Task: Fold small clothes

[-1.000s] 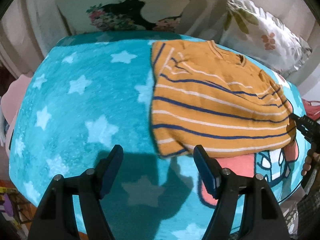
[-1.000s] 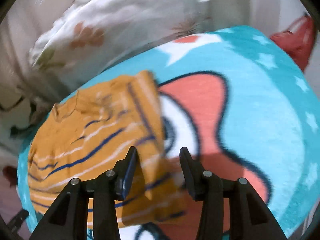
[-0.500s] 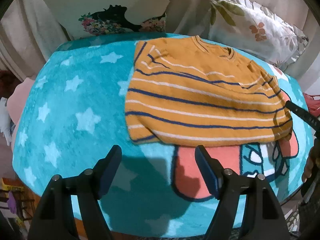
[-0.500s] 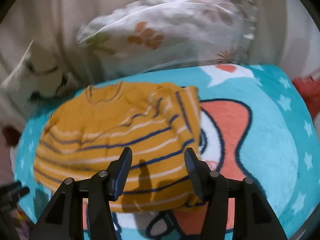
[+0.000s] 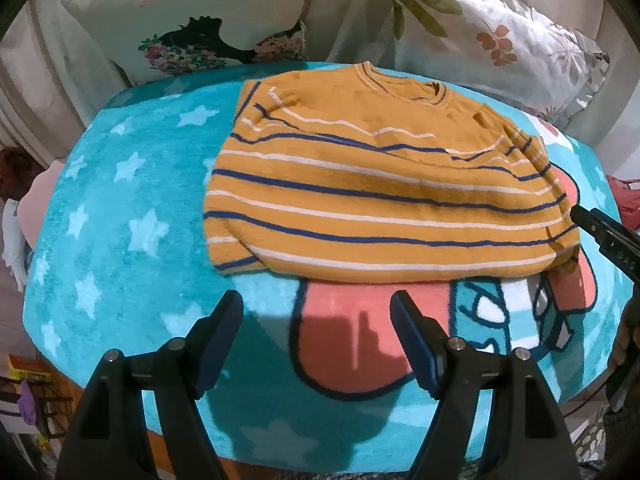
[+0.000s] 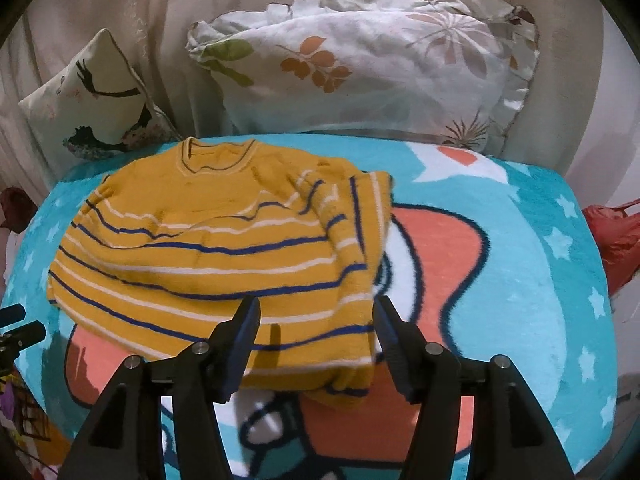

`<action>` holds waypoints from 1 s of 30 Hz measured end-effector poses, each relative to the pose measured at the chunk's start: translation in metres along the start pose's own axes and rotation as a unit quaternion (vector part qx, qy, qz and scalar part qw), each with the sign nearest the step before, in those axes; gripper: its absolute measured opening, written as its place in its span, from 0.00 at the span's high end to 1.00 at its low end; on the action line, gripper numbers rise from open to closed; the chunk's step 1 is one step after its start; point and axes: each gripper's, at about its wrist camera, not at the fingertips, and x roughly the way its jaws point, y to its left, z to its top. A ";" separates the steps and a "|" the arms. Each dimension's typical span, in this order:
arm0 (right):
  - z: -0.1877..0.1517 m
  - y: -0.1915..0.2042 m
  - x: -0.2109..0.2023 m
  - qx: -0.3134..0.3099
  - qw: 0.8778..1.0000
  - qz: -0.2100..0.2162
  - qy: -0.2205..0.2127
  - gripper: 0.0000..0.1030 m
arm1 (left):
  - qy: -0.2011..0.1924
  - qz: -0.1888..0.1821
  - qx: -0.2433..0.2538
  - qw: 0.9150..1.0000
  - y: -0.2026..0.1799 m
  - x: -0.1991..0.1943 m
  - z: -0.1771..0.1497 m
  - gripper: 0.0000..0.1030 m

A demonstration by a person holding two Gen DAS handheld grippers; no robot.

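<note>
A small mustard-yellow sweater [image 5: 384,196] with blue and white stripes lies on a turquoise star blanket [image 5: 132,200], neck toward the pillows and both sleeves folded in over the body. It also shows in the right wrist view [image 6: 216,252]. My left gripper [image 5: 318,320] is open and empty, above the blanket just short of the sweater's hem. My right gripper [image 6: 316,320] is open and empty, hovering over the sweater's near right corner; its fingers [image 5: 600,232] show at the right edge of the left wrist view.
Two pillows lean at the back: one with a black figure print [image 5: 200,28] and a floral one [image 6: 372,68]. A red item [image 6: 616,240] lies off the blanket's right side. The blanket [image 6: 520,280] carries a large cartoon print.
Both grippers have drawn back from the sweater, so more of it and the pillows shows. The right gripper has swung to face the sweater squarely. The sweater lies still.
</note>
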 end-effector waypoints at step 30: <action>0.003 0.047 0.004 0.040 0.999 -0.015 -0.015 0.37 | 0.051 -0.006 0.012 0.999 0.053 0.048 0.027 0.27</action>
